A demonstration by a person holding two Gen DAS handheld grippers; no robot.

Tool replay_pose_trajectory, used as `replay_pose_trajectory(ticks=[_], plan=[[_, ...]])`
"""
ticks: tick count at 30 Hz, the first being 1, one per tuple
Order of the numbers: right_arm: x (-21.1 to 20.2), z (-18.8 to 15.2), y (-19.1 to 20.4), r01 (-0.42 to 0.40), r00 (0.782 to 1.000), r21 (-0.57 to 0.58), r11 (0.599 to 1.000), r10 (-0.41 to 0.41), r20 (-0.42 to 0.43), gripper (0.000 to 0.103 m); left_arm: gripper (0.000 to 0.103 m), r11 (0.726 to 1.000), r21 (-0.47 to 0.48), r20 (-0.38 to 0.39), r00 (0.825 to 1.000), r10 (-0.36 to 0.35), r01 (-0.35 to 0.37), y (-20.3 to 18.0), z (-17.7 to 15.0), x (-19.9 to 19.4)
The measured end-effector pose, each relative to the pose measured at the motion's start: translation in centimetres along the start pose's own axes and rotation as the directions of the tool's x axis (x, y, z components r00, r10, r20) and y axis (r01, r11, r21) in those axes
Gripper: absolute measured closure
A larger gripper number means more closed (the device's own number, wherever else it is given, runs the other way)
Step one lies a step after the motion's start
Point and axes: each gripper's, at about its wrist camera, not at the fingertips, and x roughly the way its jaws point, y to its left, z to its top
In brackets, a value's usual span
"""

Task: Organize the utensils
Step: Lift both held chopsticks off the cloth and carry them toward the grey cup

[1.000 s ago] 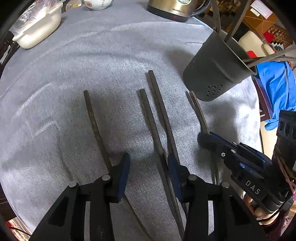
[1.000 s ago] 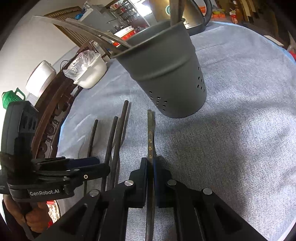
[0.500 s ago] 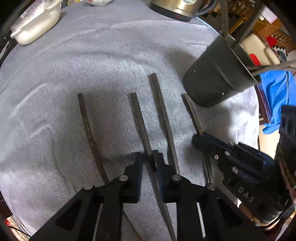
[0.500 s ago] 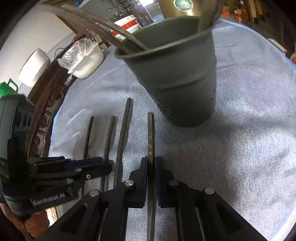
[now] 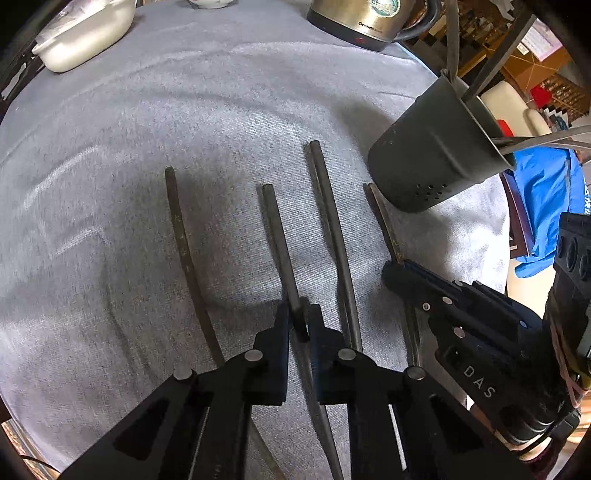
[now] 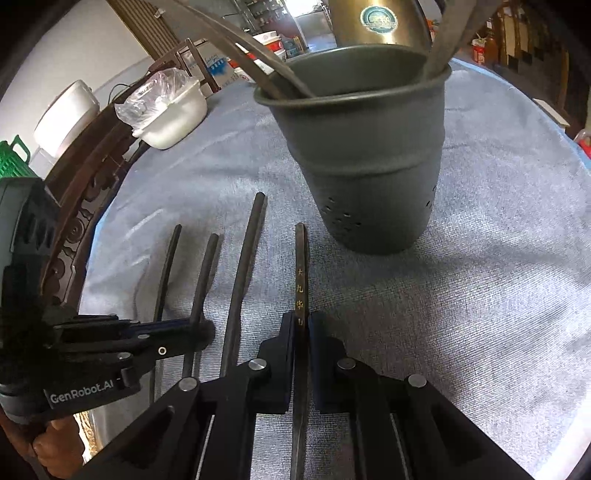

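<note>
Several dark chopsticks lie side by side on a grey tablecloth (image 5: 184, 129). My left gripper (image 5: 299, 317) is shut on the second chopstick from the left (image 5: 277, 236). My right gripper (image 6: 301, 325) is shut on the rightmost chopstick (image 6: 300, 273), which carries gold characters; that gripper also shows in the left wrist view (image 5: 399, 271). A dark grey perforated utensil holder (image 6: 369, 155) stands just beyond that chopstick's far end, with several utensils in it; it also shows in the left wrist view (image 5: 436, 155). Two chopsticks (image 5: 181, 229) (image 5: 332, 221) lie free.
A steel electric kettle (image 5: 365, 18) stands behind the holder. A white container (image 5: 85, 33) with plastic wrap sits at the far left edge of the table. The round table's edge drops off at right, by a blue cloth (image 5: 543, 199).
My left gripper has gone from open around two chopsticks to shut on one. My right gripper, shut on its chopstick, has moved closer to the holder.
</note>
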Motion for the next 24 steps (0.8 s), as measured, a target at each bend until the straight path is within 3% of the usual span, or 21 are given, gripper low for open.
replay_pose_trajectory(ticks=[14,24], plan=[[0.4,0.8,0.3,0.036,0.999,0.002,0.999,-0.035,-0.033,0.093,0.093,0.999,-0.035,-0.02,1.0,-0.001,0.0,-0.6,1.4,-0.1],[0.4,0.5,0.9,0.063,0.998,-0.037,0.997,-0.063,-0.009,0.094,0.093,0.999,-0.02,0.019,0.999,0.029,-0.029,-1.6,0.3,-0.2]])
